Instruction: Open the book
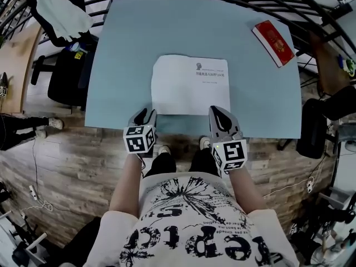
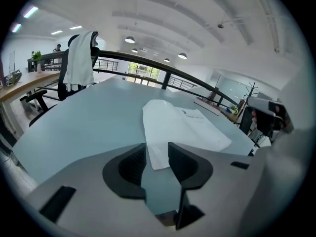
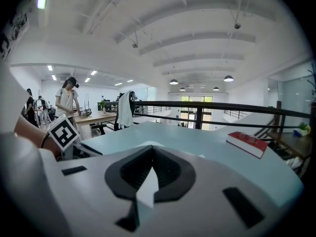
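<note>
Lying closed and flat on the blue desk (image 1: 128, 49), the white book (image 1: 191, 85) sits close to the edge nearest the person, printed cover up. It looks like a thin, soft-covered volume: probably light and bendable, and likely to slide on the smooth desk unless pinned. A sensible hold is the free edge or a near corner of the cover alone, with the other tongs pressing the rest down (which side carries the spine cannot be told).

The head view shows the overall layout. The left tongs (image 1: 147, 114) are at the book's near left corner and the right tongs (image 1: 218, 111) at its near right corner, with a red book (image 1: 273, 42) well apart at the far right.

Only the left gripper view shows that its jaws stand apart, with the book's corner in the gap and unpinched. Only the right gripper view shows that its jaws meet tip to tip, with the white cover visible through the slot behind them and nothing evidently gripped. It also shows people (image 3: 66, 98) standing in the room beyond.
</note>
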Tool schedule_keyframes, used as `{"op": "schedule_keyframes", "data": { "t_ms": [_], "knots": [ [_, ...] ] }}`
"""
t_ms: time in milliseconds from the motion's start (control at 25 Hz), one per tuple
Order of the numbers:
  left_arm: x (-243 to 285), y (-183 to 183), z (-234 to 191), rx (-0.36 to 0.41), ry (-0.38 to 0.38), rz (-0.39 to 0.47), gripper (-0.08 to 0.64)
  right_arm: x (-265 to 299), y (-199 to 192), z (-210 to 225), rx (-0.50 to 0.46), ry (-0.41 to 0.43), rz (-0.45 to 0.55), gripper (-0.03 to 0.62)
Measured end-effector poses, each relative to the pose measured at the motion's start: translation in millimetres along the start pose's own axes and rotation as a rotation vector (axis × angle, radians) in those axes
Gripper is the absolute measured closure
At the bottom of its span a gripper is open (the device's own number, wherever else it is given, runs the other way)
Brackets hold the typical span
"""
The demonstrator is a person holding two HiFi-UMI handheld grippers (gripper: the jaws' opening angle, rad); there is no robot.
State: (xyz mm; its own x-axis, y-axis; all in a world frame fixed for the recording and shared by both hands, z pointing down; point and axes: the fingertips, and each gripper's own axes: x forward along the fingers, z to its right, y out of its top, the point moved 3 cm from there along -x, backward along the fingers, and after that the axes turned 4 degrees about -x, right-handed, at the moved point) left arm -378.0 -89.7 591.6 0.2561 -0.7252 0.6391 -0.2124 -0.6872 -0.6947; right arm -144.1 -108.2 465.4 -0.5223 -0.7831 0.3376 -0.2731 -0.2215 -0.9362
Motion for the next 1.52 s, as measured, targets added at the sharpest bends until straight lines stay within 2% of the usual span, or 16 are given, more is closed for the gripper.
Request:
{"op": "schedule_keyframes", "data": {
  "t_ms": [240, 400, 560, 840, 1120, 1280, 1520],
  "knots": [
    [-27, 54, 18, 0.106, -0.011, 0.133, 0.433, -3, 26, 5, -0.024, 0.022, 0.051, 0.581],
    [-51, 95, 52, 0.190, -0.059, 0.251, 0.494, -11, 46, 16, -0.044, 0.017, 0.107, 0.581],
    [-71, 131, 90, 0.283, -0.116, 0.355, 0.516, -21, 65, 31, -0.057, 0.003, 0.162, 0.581],
    [-103, 172, 148, 0.343, -0.215, 0.521, 0.535, -41, 89, 58, -0.091, -0.045, 0.237, 0.581],
    [-121, 192, 183, 0.402, -0.278, 0.595, 0.535, -53, 105, 76, -0.113, -0.060, 0.278, 0.581],
    [-117, 193, 192, 0.435, -0.271, 0.591, 0.535, -54, 106, 83, -0.116, -0.060, 0.280, 0.581],
    [-116, 194, 192, 0.410, -0.259, 0.603, 0.535, -55, 112, 86, -0.139, -0.051, 0.293, 0.583]
  ]
}}
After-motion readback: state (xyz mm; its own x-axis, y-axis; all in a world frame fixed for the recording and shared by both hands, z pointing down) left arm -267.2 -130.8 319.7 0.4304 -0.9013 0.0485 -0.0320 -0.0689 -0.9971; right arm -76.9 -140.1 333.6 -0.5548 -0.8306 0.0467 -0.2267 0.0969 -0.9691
